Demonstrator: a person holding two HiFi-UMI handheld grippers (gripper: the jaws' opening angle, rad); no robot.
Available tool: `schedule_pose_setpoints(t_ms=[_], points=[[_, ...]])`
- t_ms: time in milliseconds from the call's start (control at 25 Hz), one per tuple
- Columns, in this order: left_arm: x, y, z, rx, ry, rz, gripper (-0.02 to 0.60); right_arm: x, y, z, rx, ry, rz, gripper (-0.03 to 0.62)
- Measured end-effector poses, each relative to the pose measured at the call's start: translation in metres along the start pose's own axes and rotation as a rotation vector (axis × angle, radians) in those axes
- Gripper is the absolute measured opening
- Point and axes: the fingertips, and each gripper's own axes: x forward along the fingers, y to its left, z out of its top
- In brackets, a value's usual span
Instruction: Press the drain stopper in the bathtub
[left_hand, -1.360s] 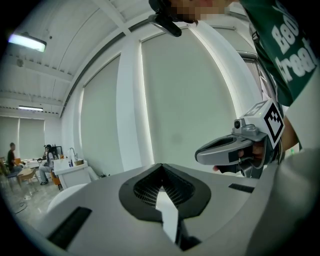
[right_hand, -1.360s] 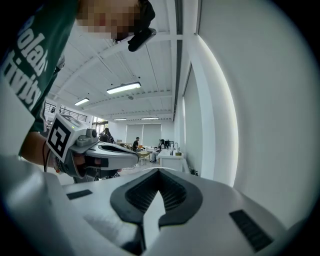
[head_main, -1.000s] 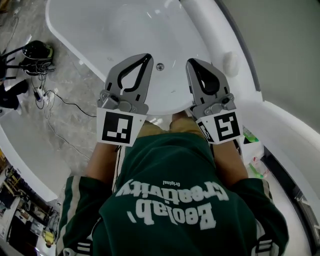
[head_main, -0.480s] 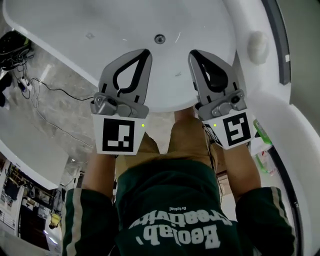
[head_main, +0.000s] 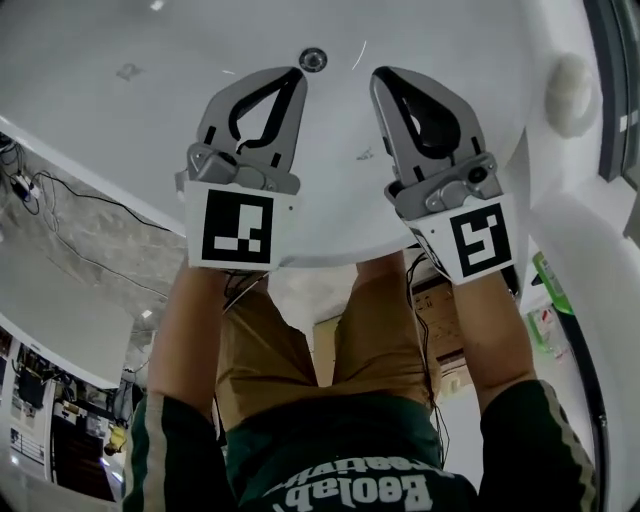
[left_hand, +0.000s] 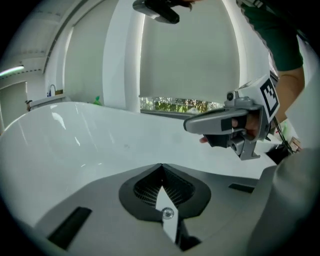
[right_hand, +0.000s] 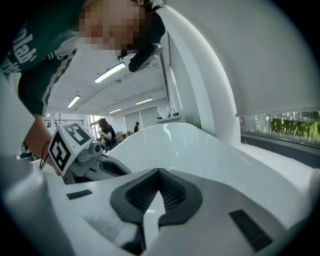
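Your grey left tool (head_main: 290, 80) and right tool (head_main: 385, 80) hover shut and empty, blunt tips ready for the round metal drain stopper (head_main: 313, 59) in the white bathtub (head_main: 150, 140).

- Drain stopper (head_main: 313, 59): a small round disc of grey metal with a darker middle. It is set into the tub's white inner surface at the far edge of the head view, about midway from left to right. Whether it is pressed down or raised cannot be told.
- Bathtub (head_main: 120, 130): glossy white, with smooth curved walls that catch light streaks. Its rounded near rim sweeps from left to right.
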Motion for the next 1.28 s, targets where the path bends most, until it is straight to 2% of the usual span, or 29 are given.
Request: schedule_pose_setpoints(t_ms=[160, 320, 600, 880, 1040, 1160, 1280], points=[[0.031, 0.001, -0.05, 0.052, 0.082, -0.02, 0.009, 0.019, -0.014, -0.036, 0.019, 0.008, -0.001, 0.008], [0.061, -0.001, -0.08, 0.029, 0.113, -0.023, 0.009, 0.037, -0.023, -0.068, 0.028, 0.027, 0.041, 0.008], [0.125, -0.005, -0.135, 0.032, 0.207, -0.057, 0.009, 0.062, -0.039, -0.115, 0.018, 0.1, 0.093, 0.008], [0.176, -0.02, -0.198, 0.047, 0.319, -0.128, 0.009, 0.072, -0.053, -0.142, 0.09, 0.149, 0.055, 0.008], [0.198, -0.018, -0.232, 0.073, 0.384, -0.14, 0.009, 0.072, -0.054, -0.157, 0.069, 0.231, 0.027, 0.008], [0.211, -0.021, -0.259, 0.124, 0.435, -0.168, 0.009, 0.072, -0.055, -0.158, 0.08, 0.257, 0.013, 0.008], [0.223, -0.014, -0.276, 0.134, 0.458, -0.163, 0.009, 0.074, -0.057, -0.161, 0.065, 0.282, 0.003, 0.008]])
